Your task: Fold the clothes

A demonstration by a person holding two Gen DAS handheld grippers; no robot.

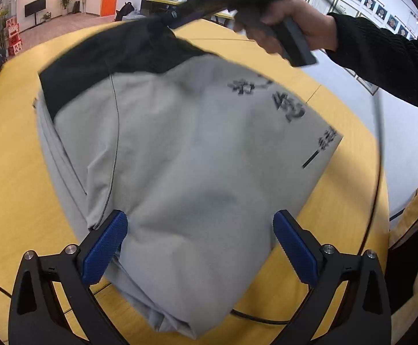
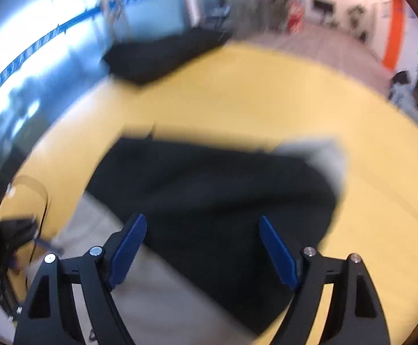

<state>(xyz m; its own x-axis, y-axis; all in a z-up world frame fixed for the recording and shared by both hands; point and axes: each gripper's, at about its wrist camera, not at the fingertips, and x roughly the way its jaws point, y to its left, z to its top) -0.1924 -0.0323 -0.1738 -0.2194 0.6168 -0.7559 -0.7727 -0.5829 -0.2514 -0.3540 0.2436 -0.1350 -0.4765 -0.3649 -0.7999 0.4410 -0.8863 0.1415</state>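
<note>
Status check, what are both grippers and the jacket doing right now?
Left gripper open above the grey jacket. Right gripper open, nothing gripped. Jacket folded on yellow table. Nothing in the way.

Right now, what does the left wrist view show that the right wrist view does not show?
Only the left wrist view shows the dark printed characters on the grey garment, and the person's hand holding the right gripper's handle near the garment's far black part.

Only the right wrist view, which is blurred, shows a second dark item at the table's far edge.

Both show the yellow table and the grey and black garment lying on it, each view framed by its own open blue-padded gripper, left gripper and right gripper.
</note>
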